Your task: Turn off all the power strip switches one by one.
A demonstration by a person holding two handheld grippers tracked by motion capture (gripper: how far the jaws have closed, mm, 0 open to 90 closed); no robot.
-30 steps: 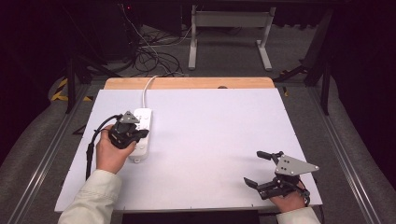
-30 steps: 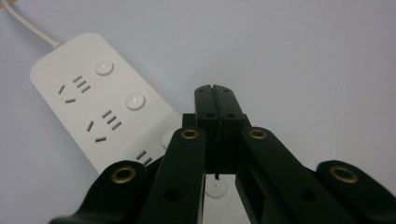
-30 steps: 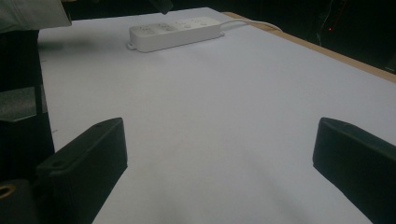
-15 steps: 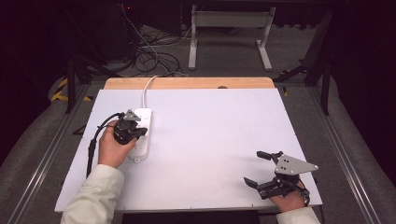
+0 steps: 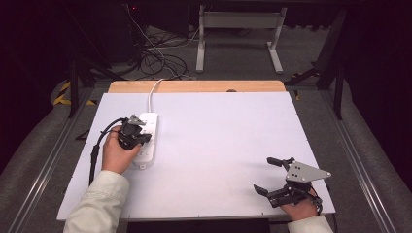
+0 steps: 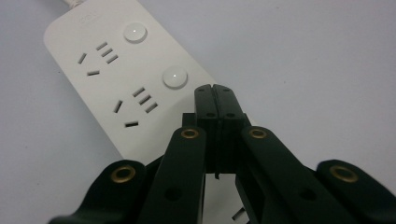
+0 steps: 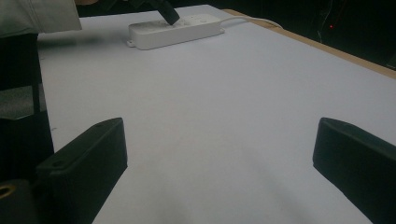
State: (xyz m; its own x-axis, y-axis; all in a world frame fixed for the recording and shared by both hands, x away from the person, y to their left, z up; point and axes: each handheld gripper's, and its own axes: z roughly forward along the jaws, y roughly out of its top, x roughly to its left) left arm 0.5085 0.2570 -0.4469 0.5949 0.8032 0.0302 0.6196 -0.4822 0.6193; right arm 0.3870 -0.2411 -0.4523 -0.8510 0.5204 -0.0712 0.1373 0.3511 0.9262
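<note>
A white power strip lies on the left side of the white table, its cord running to the far edge. My left gripper hovers over it, jaws shut with nothing between them. In the left gripper view the shut tips sit just beside the second round switch button of the power strip. My right gripper rests at the near right corner, open and empty. In the right gripper view its two jaws stand wide apart over bare table, with the power strip far off.
A wooden strip edges the table's far side. Cables and a metal stand lie on the dark floor beyond. A black cable trails from the left gripper along the table's left side.
The left hand has shifted slightly over the power strip, its jaws staying shut. The right gripper has not moved.
</note>
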